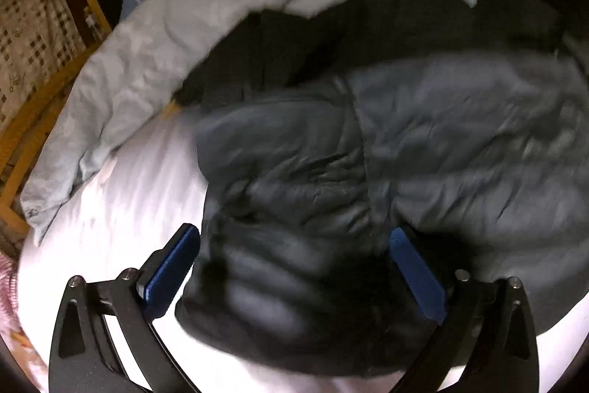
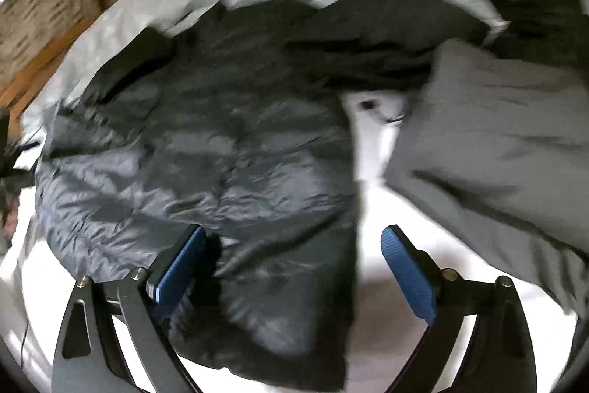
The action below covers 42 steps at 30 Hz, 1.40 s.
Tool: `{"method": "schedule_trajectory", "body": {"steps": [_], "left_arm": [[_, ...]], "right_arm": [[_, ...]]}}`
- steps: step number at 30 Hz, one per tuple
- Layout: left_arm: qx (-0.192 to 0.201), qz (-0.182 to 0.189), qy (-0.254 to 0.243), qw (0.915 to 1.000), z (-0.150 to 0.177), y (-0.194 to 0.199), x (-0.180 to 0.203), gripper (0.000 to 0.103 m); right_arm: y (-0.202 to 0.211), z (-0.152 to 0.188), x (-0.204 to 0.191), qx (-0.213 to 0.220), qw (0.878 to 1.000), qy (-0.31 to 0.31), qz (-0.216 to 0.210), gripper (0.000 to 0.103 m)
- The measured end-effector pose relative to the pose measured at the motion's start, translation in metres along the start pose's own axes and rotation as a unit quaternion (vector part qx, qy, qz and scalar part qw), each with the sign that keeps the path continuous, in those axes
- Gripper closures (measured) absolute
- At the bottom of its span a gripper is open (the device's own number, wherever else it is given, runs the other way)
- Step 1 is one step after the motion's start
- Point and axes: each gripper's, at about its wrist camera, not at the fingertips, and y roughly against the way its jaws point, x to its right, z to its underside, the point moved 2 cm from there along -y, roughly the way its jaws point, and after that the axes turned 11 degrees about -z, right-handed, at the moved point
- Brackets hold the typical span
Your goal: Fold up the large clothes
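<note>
Plainly the fold is only partway through. A dark grey padded jacket [image 1: 423,135] lies on the white sheet [image 1: 121,209] of a bed, doubled over itself into a thick, rumpled bundle, not a flat, squared package. The left gripper [image 1: 294,267] hangs over the near end of that bundle with its jaws spread wide; a puffy dark part of the jacket bulges up between the blue pads [image 1: 173,267], but they do not seem to press on it. The right gripper [image 2: 294,267] is likewise spread, its pads either side of the jacket's near edge without pinching it. In the right wrist view a grey cloth [image 2: 497,150] lies just beside the jacket, and a pale blue duvet [image 1: 154,35] is heaped behind. I judge that flattening and at least one more fold remain. Both views are blurred, so finer detail is uncertain.
</note>
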Motion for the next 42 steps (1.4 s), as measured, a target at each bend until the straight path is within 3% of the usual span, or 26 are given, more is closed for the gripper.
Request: {"method": "schedule_trajectory", "body": {"steps": [1,2,3,4,5,6,7,8,10,11,13,17,18,19,20,21,22,25,27,29,33,36,38,39,42], "left_arm": [[0.004,0.024,0.025,0.9994,-0.003,0.0,-0.007,0.0],[0.003,0.049,0.046,0.9977,-0.005,-0.001,-0.013,0.001],[0.002,0.063,0.06,0.9962,-0.006,0.0,-0.016,0.003],[0.0,0.068,0.071,0.9952,-0.007,-0.003,-0.021,0.013],[-0.002,0.06,0.072,0.9956,-0.006,-0.006,-0.025,0.034],[-0.006,0.051,0.07,0.9962,-0.005,-0.005,-0.023,0.047],[-0.013,0.045,0.067,0.9967,-0.003,-0.007,-0.024,0.073],[-0.028,0.047,0.069,0.9961,0.001,-0.01,-0.026,0.085],[-0.044,0.07,0.096,0.9919,0.008,-0.01,-0.033,0.086],[-0.039,0.089,0.111,0.989,0.011,-0.005,-0.038,0.094],[-0.027,0.085,0.11,0.9899,0.011,0.005,-0.043,0.103],[0.005,0.082,0.109,0.9907,0.009,0.019,-0.055,0.103],[0.009,0.087,0.112,0.9898,0.007,0.02,-0.058,0.1],[0.006,0.096,0.118,0.9883,0.001,0.018,-0.058,0.073],[-0.003,0.109,0.119,0.987,-0.004,0.013,-0.056,0.022],[-0.011,0.13,0.11,0.9854,-0.012,0.007,-0.052,0.008],[-0.006,0.138,0.102,0.9852,-0.018,0.004,-0.049,0.006],[0.0,0.089,0.084,0.9924,-0.036,-0.007,-0.041,0.008],[-0.005,0.115,0.085,0.9898,-0.038,-0.014,-0.037,0.01],[-0.013,0.133,0.097,0.9863,-0.037,-0.019,-0.036,0.021],[-0.015,0.125,0.086,0.9884,-0.035,-0.025,-0.037,0.021],[-0.032,0.145,0.103,0.9835,-0.033,-0.033,-0.04,0.038],[-0.038,0.141,0.117,0.9823,-0.031,-0.035,-0.043,0.101],[-0.03,0.14,0.127,0.9814,-0.03,-0.031,-0.049,0.102],[0.042,0.132,0.138,0.9807,-0.035,0.006,-0.069,0.103]], "right_arm": [[-0.003,0.002,-0.001,0.002,1.0,0.006,0.009,0.013],[-0.006,0.002,-0.002,0.003,1.0,0.011,0.014,0.027],[-0.009,0.001,-0.003,0.001,1.0,0.019,0.022,0.054],[-0.01,0.002,-0.006,-0.002,0.999,0.024,0.036,0.07],[-0.013,0.001,-0.006,-0.003,0.998,0.025,0.063,0.092],[-0.013,0.001,-0.004,0.001,0.997,0.02,0.076,0.094],[-0.011,0.001,-0.002,0.007,0.997,0.012,0.076,0.095],[-0.008,0.0,-0.001,0.016,0.997,0.005,0.074,0.096],[0.0,0.0,-0.003,0.029,0.996,0.01,0.087,0.096],[0.005,0.0,-0.006,0.037,0.995,0.015,0.095,0.096],[0.015,-0.002,-0.011,0.054,0.993,0.024,0.102,0.096],[0.032,-0.006,-0.018,0.082,0.99,0.028,0.114,0.096],[0.034,-0.008,-0.02,0.083,0.989,0.033,0.12,0.096],[0.033,-0.009,-0.024,0.081,0.987,0.041,0.133,0.096],[0.033,-0.008,-0.027,0.08,0.986,0.043,0.142,0.096],[0.033,-0.008,-0.029,0.081,0.985,0.039,0.145,0.096],[0.032,-0.008,-0.03,0.082,0.986,0.034,0.143,0.096],[0.028,-0.007,-0.029,0.077,0.987,0.019,0.14,0.096],[0.026,-0.007,-0.026,0.073,0.988,0.019,0.138,0.096],[0.025,-0.007,-0.022,0.071,0.988,0.022,0.135,0.096],[0.022,-0.009,-0.017,0.072,0.988,0.016,0.134,0.096],[0.019,-0.011,-0.015,0.069,0.989,0.009,0.127,0.096],[0.017,-0.012,-0.016,0.069,0.989,0.011,0.129,0.096],[0.017,-0.012,-0.017,0.069,0.989,0.011,0.129,0.096],[0.023,-0.015,-0.021,0.08,0.987,0.016,0.135,0.096]]}}
